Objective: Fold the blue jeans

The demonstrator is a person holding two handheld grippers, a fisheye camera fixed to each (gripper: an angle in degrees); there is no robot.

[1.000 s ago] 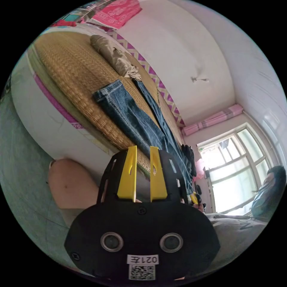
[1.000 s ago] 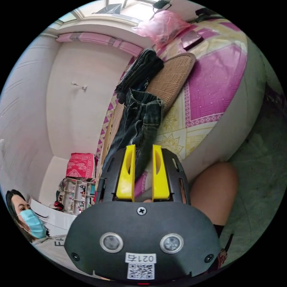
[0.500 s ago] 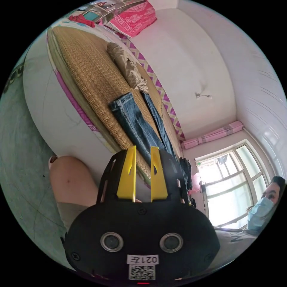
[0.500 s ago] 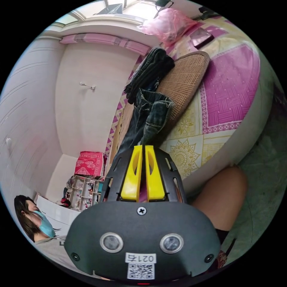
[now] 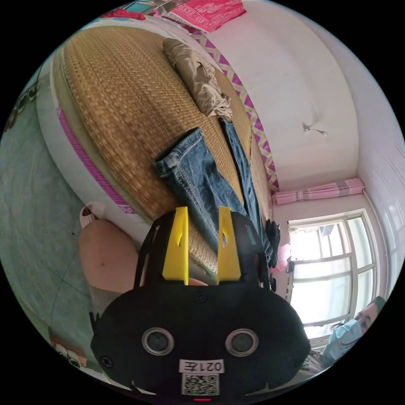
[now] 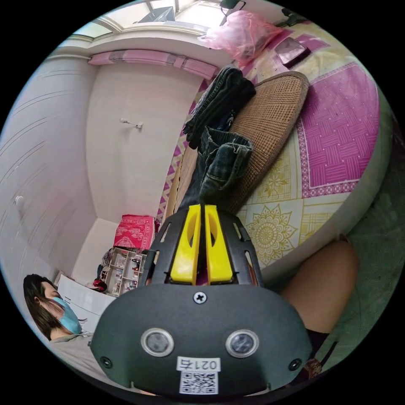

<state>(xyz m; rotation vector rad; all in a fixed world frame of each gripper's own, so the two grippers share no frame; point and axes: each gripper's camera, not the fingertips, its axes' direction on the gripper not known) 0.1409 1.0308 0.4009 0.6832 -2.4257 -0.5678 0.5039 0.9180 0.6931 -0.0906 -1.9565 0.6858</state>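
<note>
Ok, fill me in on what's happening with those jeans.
A person is folding blue jeans laid out on a woven mat on a bed, working with a gripper in each hand. The right gripper is shut on the waist end of the jeans, which bunches up just above its jaws. The left gripper is open, near the leg end, with one leg running between its jaws but not yet clamped. A beige garment lies beyond the cuffs.

White walls [image 5: 270, 71], green floor [image 5: 29, 219]. Bed with woven straw mat [image 5: 126, 93] over pink-yellow patterned sheet [image 6: 333, 118]. Bright window [image 5: 325, 270], rolled pink curtain [image 5: 320, 190] above it. Wall hook [image 6: 130, 123]. Small shelf unit [image 6: 122, 270] in corner.
</note>
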